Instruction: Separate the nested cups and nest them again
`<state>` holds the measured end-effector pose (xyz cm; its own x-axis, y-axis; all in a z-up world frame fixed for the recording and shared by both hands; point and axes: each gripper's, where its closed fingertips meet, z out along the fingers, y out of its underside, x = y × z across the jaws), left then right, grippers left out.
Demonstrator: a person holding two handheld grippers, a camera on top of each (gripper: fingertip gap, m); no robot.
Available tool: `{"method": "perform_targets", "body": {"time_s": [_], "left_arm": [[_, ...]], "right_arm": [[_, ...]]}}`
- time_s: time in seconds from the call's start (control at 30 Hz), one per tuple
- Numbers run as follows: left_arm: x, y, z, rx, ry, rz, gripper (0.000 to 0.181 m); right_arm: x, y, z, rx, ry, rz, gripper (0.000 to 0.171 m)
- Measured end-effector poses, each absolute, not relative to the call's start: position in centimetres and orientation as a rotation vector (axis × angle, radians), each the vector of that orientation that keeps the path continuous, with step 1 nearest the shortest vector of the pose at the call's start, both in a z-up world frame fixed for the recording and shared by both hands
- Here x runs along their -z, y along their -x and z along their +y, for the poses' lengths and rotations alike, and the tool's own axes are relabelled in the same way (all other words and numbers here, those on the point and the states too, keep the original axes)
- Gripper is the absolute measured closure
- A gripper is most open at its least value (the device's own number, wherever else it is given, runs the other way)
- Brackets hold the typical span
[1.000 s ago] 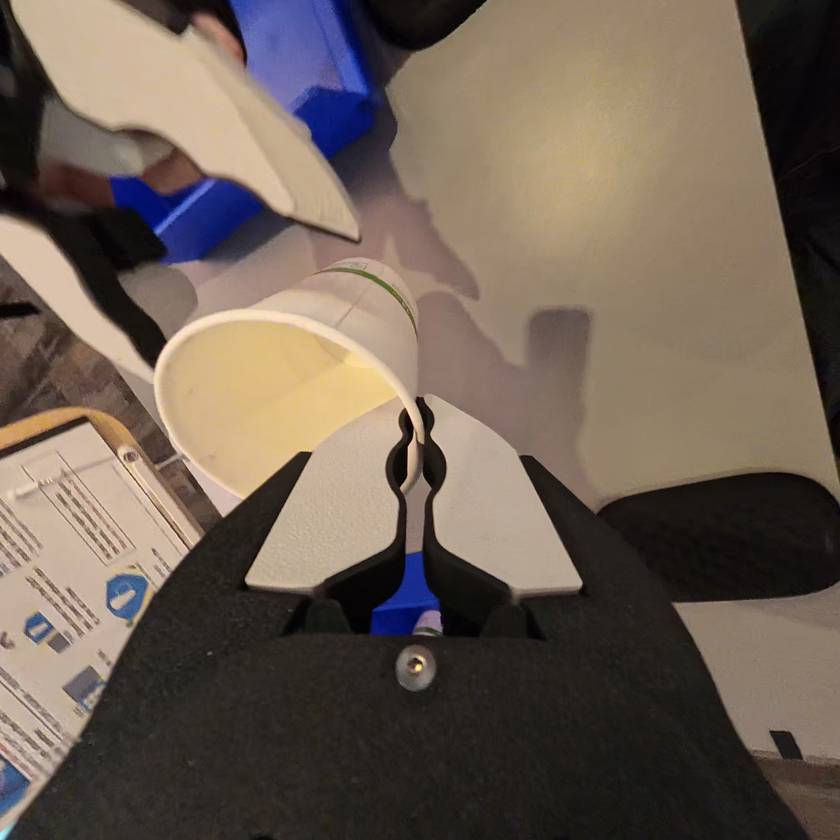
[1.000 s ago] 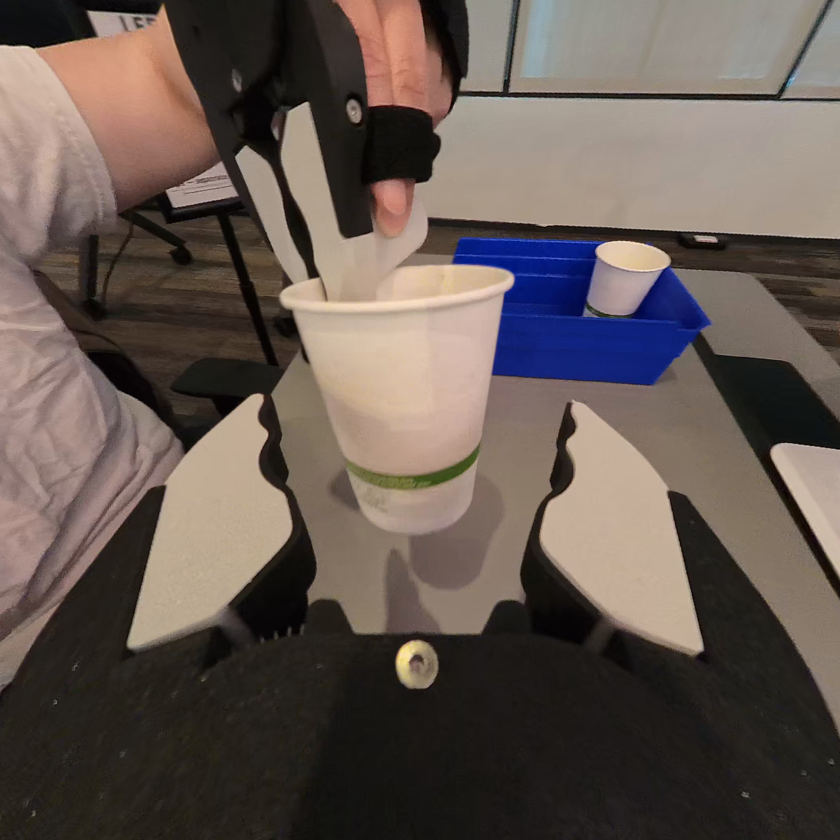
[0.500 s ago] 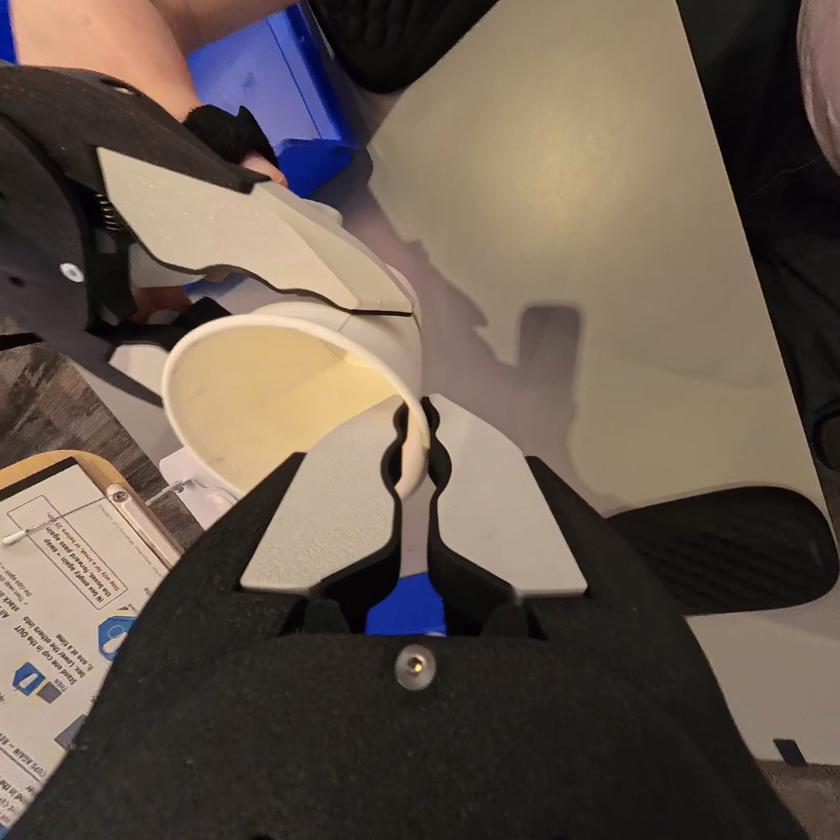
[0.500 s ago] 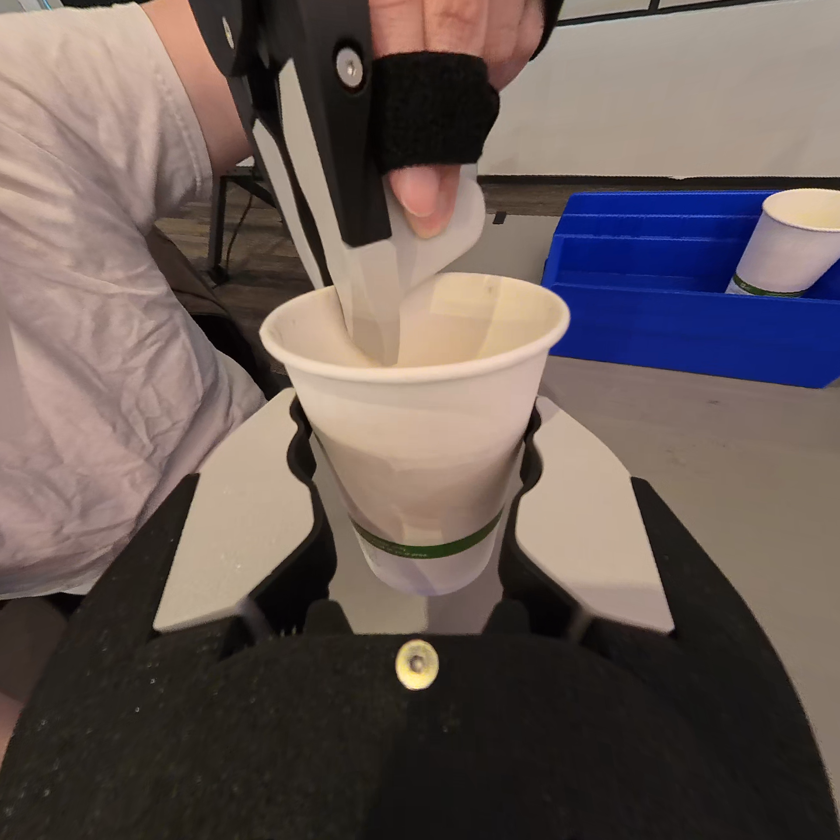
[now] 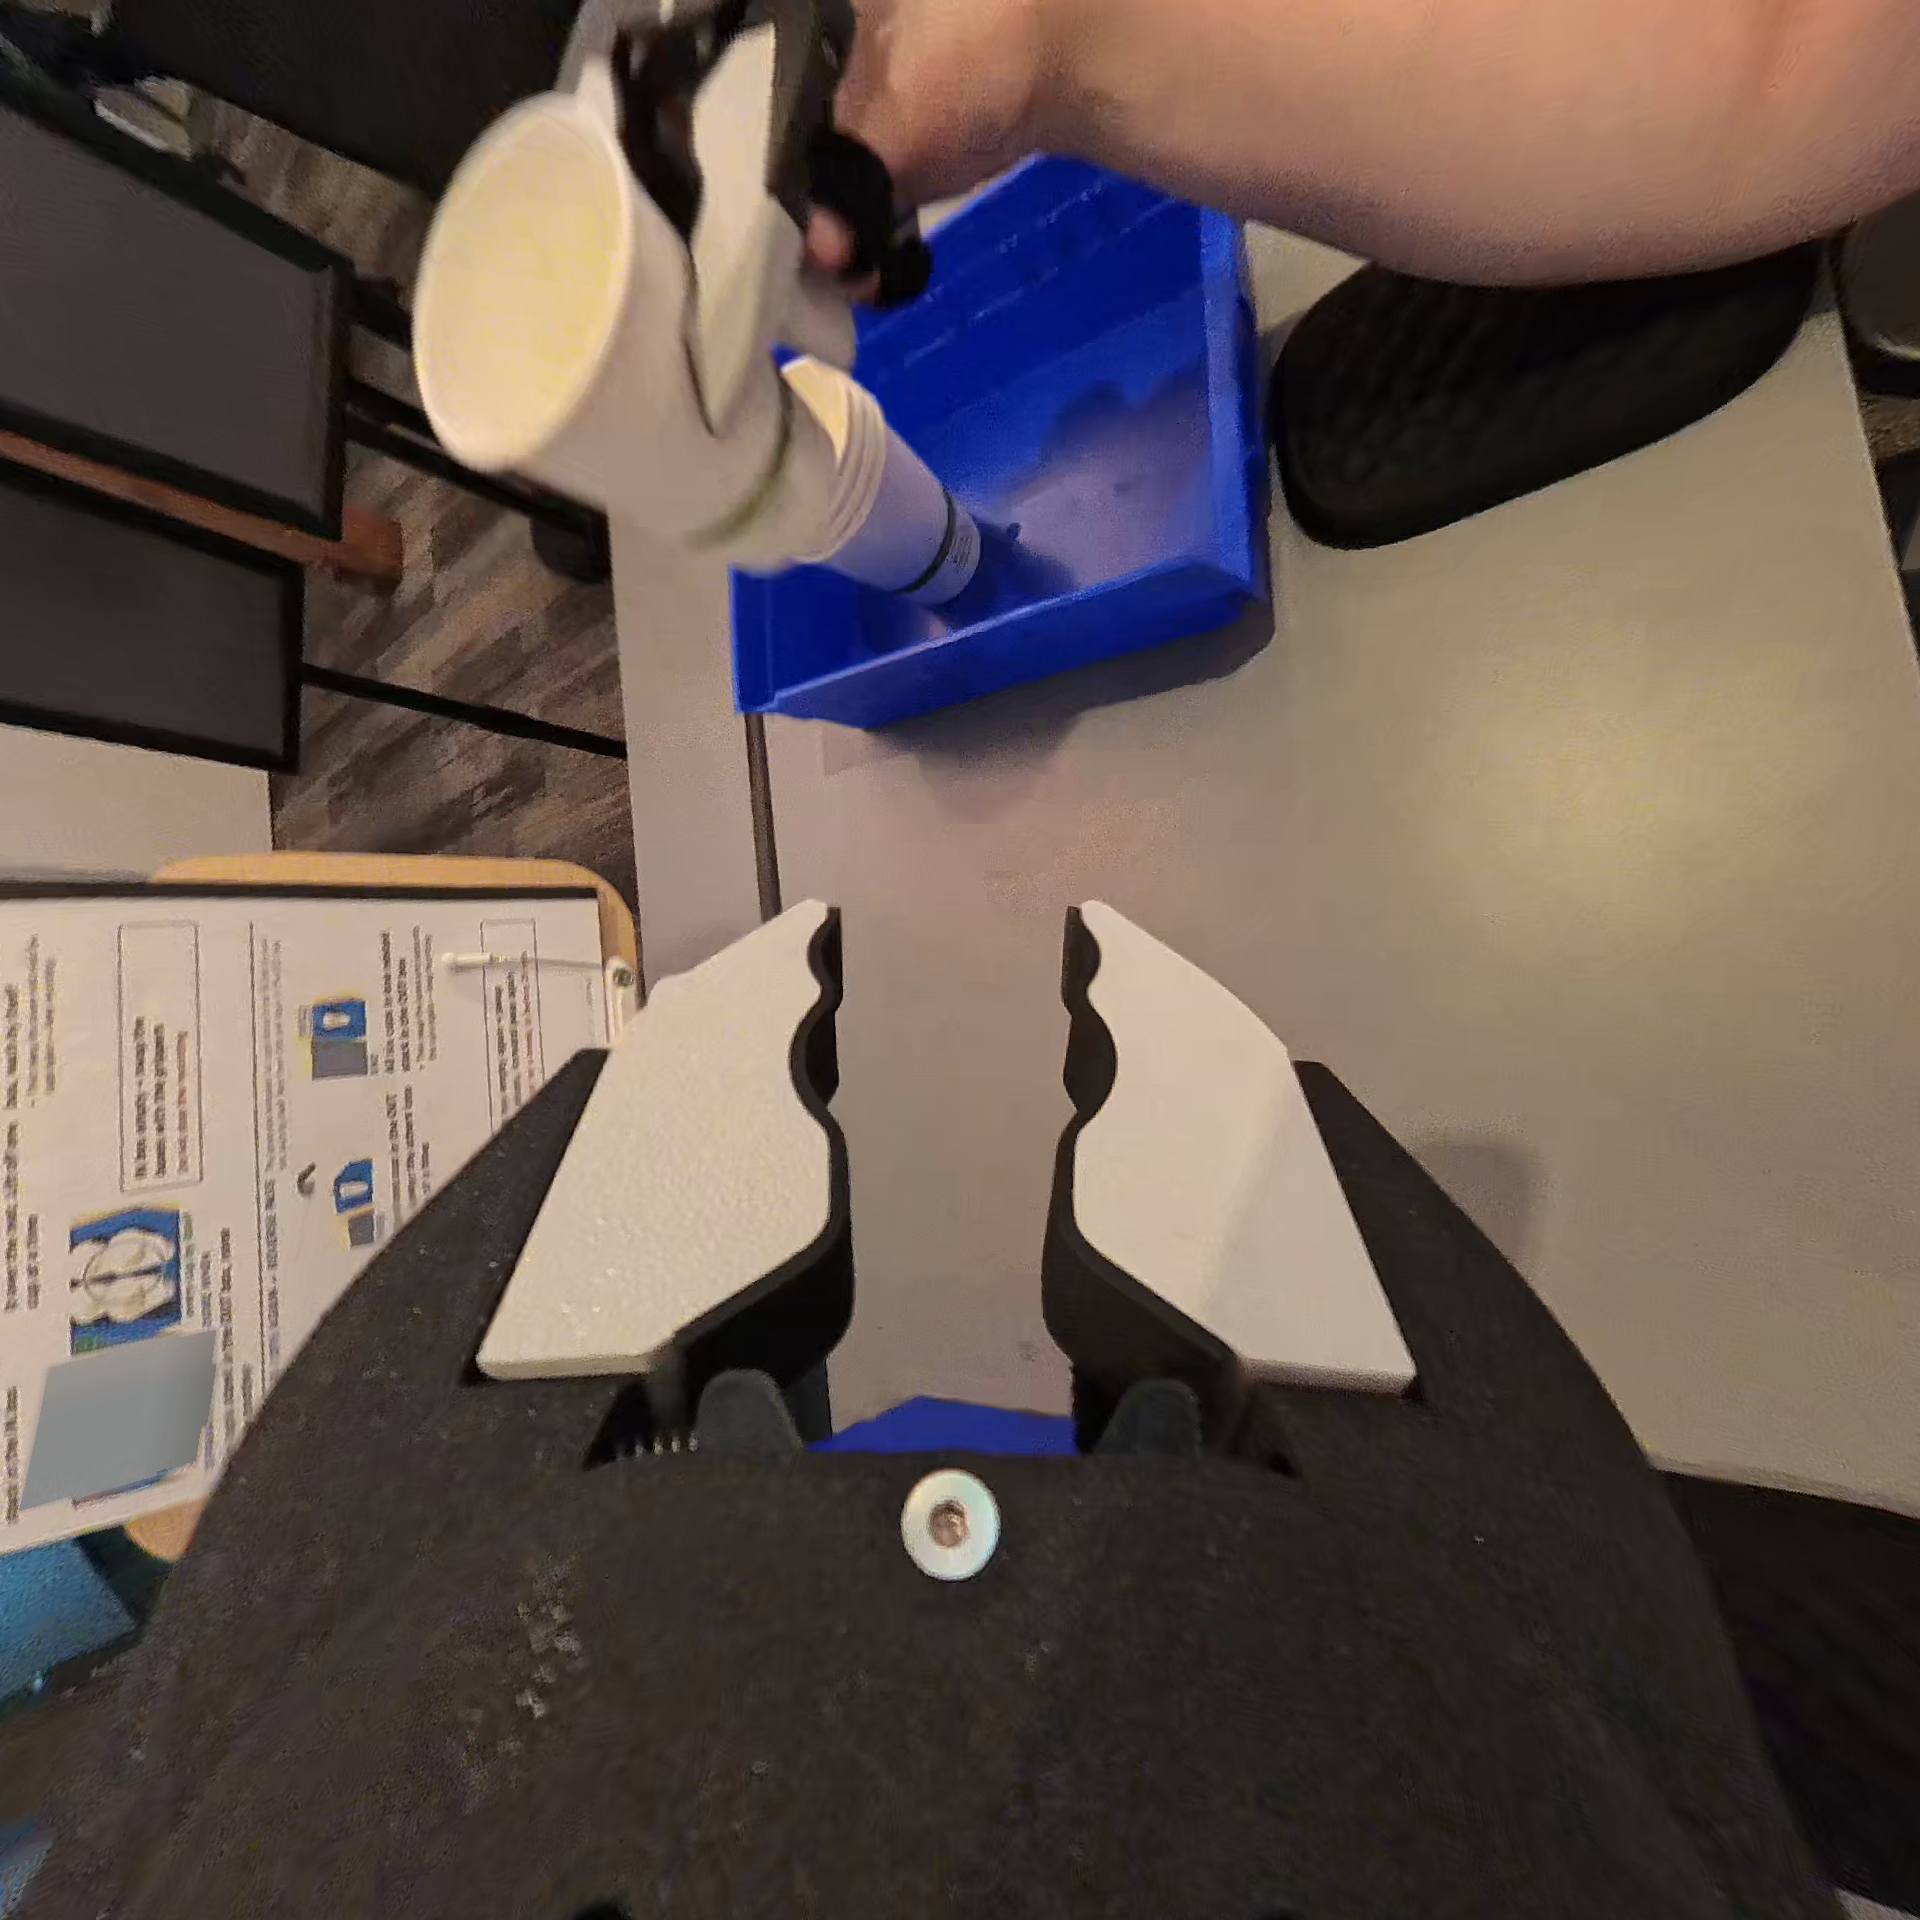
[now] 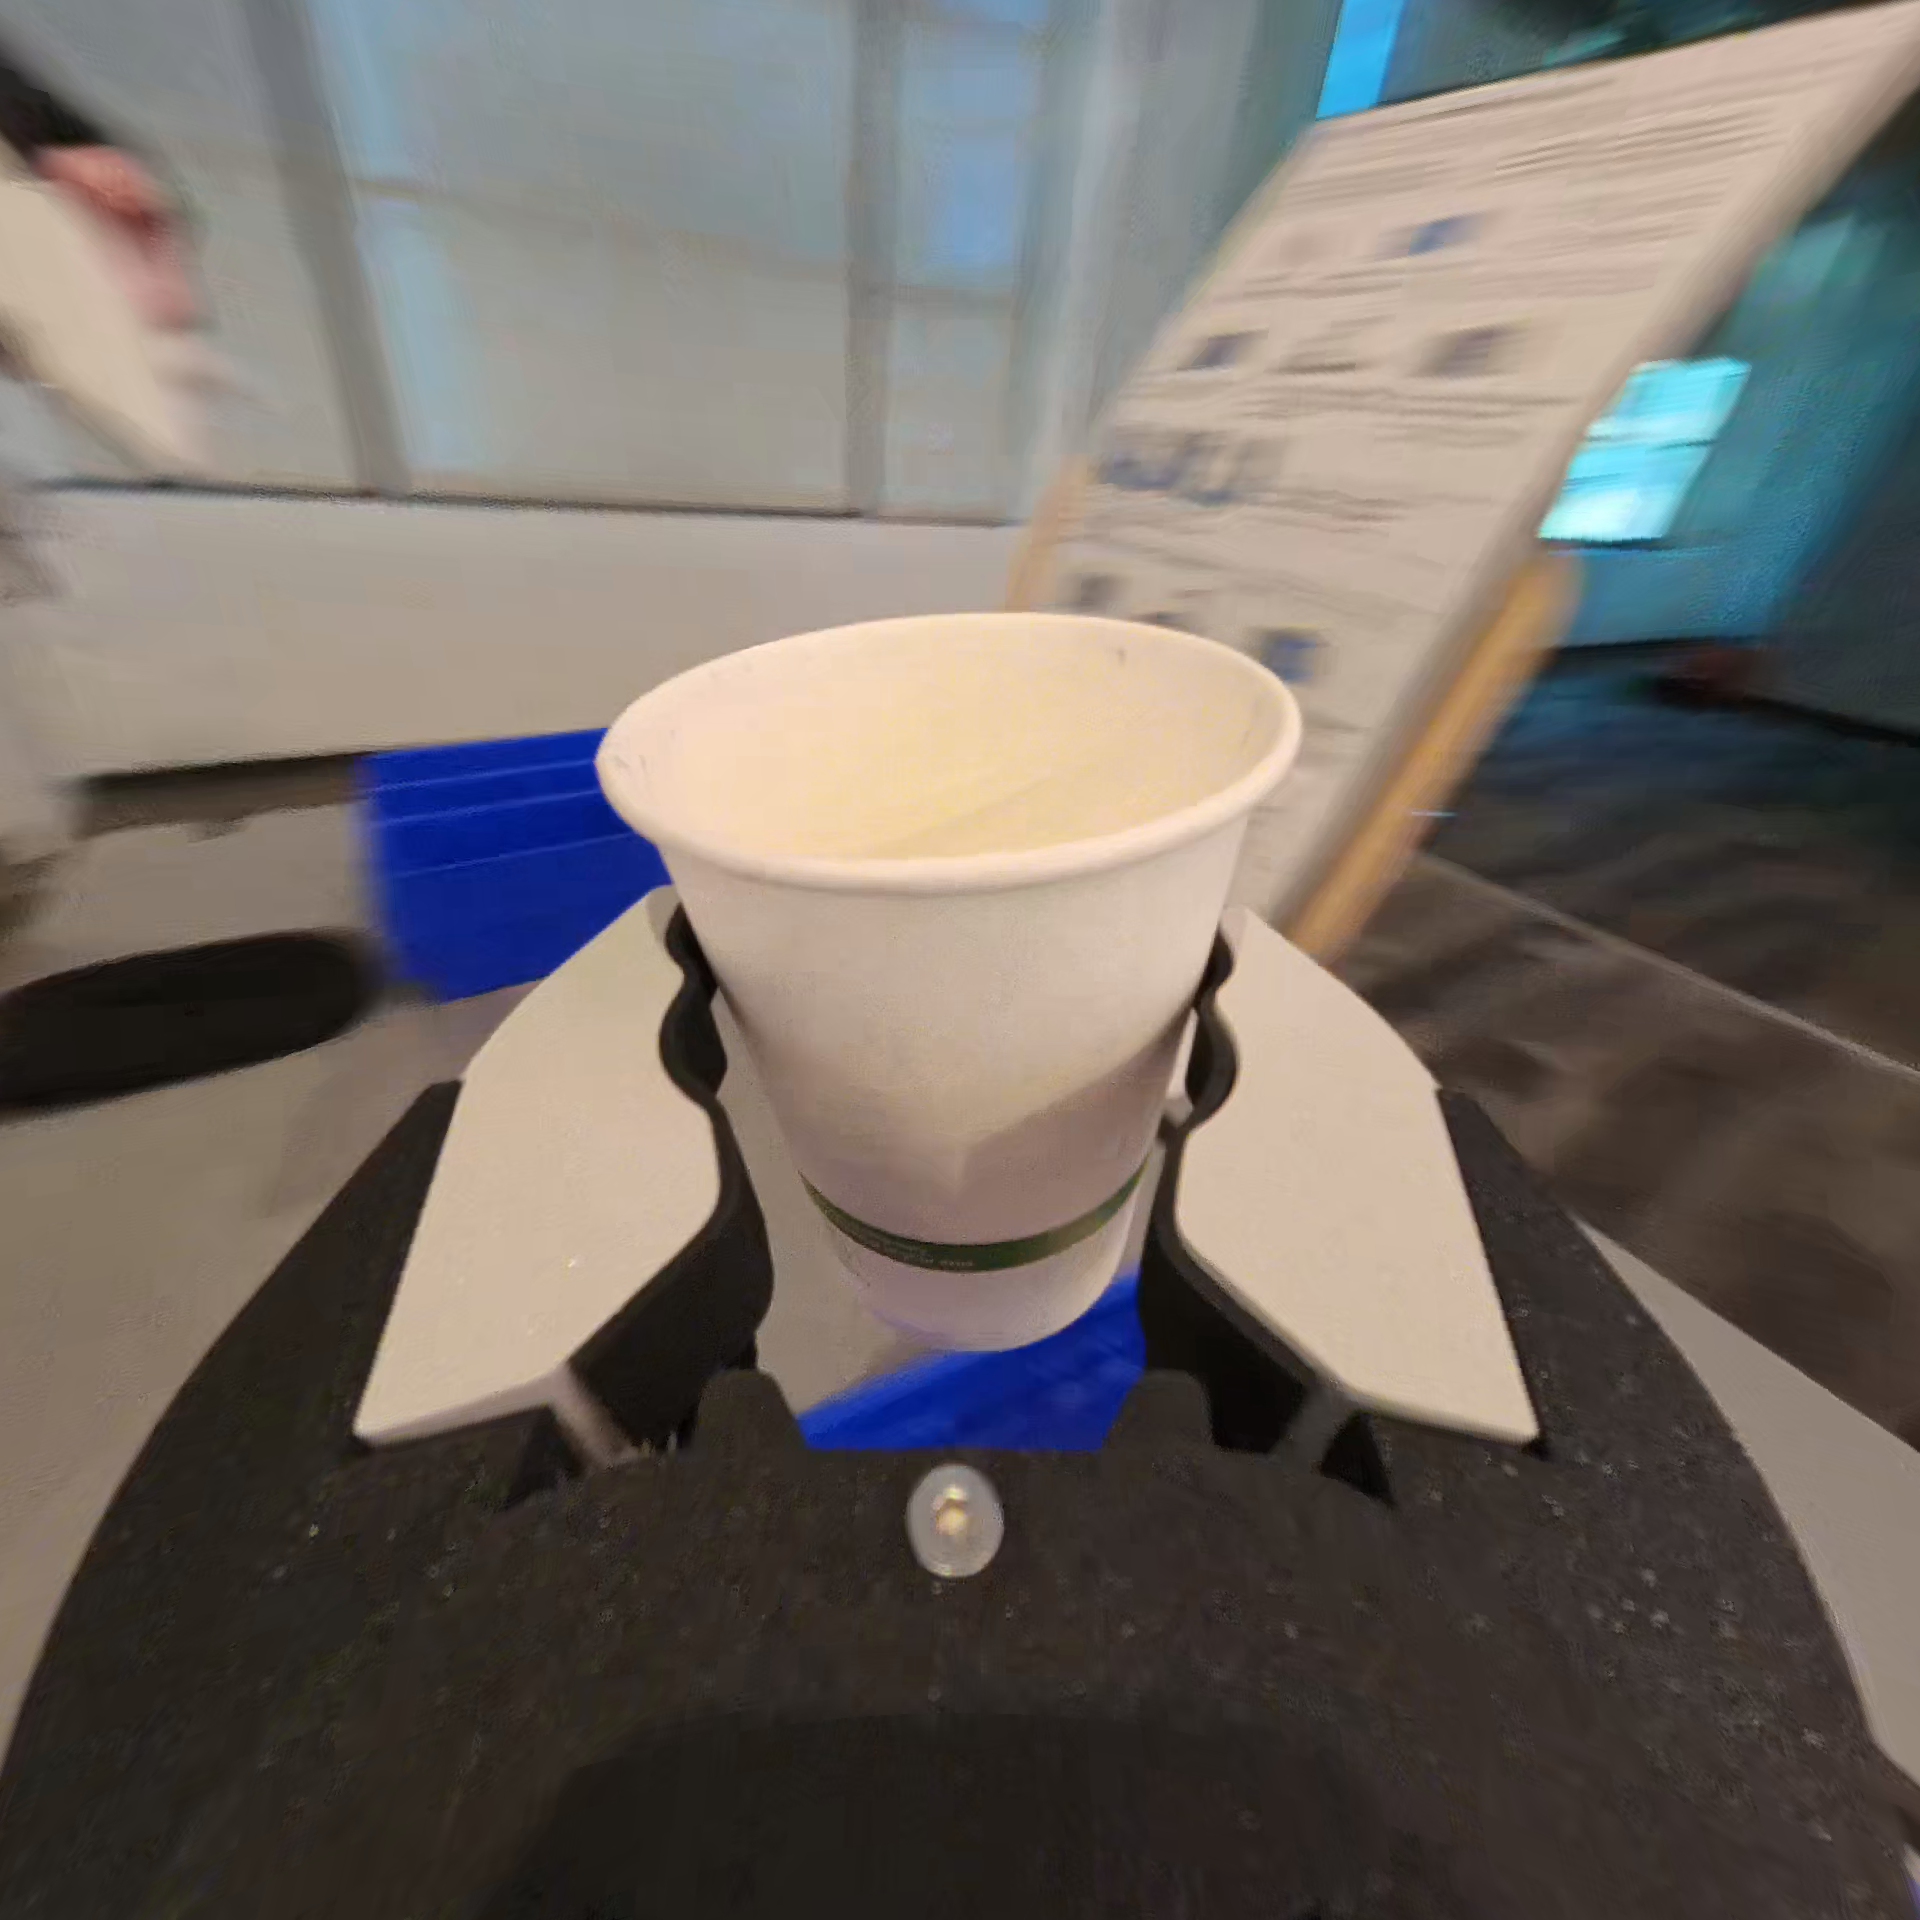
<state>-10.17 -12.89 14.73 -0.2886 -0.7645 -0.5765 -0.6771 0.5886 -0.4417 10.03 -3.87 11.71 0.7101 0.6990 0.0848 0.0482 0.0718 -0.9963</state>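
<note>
My right gripper [image 6: 948,930] is shut on a white paper cup [image 6: 966,1039] with a green band, gripping its sides below the rim. In the left wrist view this cup [image 5: 530,291] is blurred and tilted, held by the right gripper [image 5: 727,239] just above a stack of nested white cups [image 5: 894,499]. The stack stands in a blue bin [image 5: 997,665]. My left gripper [image 5: 945,925] is open and empty over the grey table [image 5: 1455,831], well short of the bin.
A person's forearm [image 5: 1455,125] reaches across the top. A black chair seat [image 5: 1538,384] sits beside the bin. A printed sheet on a wooden board [image 5: 291,1143] stands off the table's left edge; it also shows in the right wrist view [image 6: 1403,416]. A blue bin [image 6: 488,852] lies behind.
My left gripper let go of the cup's rim, opened and drew back. My right gripper closed on the cup and carried it over the stack in the blue bin.
</note>
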Motion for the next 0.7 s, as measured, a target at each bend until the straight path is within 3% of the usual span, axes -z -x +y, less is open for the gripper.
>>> {"method": "perform_targets", "body": {"time_s": [0.1,0.23,0.7], "left_arm": [[-13.9,10.9,-12.5,0.107,1.154,2.038,0.141],[-12.9,10.9,-12.7,0.091,1.151,2.067,0.141],[-12.3,10.2,-12.9,0.101,1.141,2.096,0.144]], "right_arm": [[-10.1,-16.8,-1.6,-0.379,1.469,-0.429,0.084],[-8.1,-19.9,0.1,-0.368,1.471,-0.273,0.083],[-1.0,-20.3,1.0,-0.402,1.763,-0.372,0.081]]}}
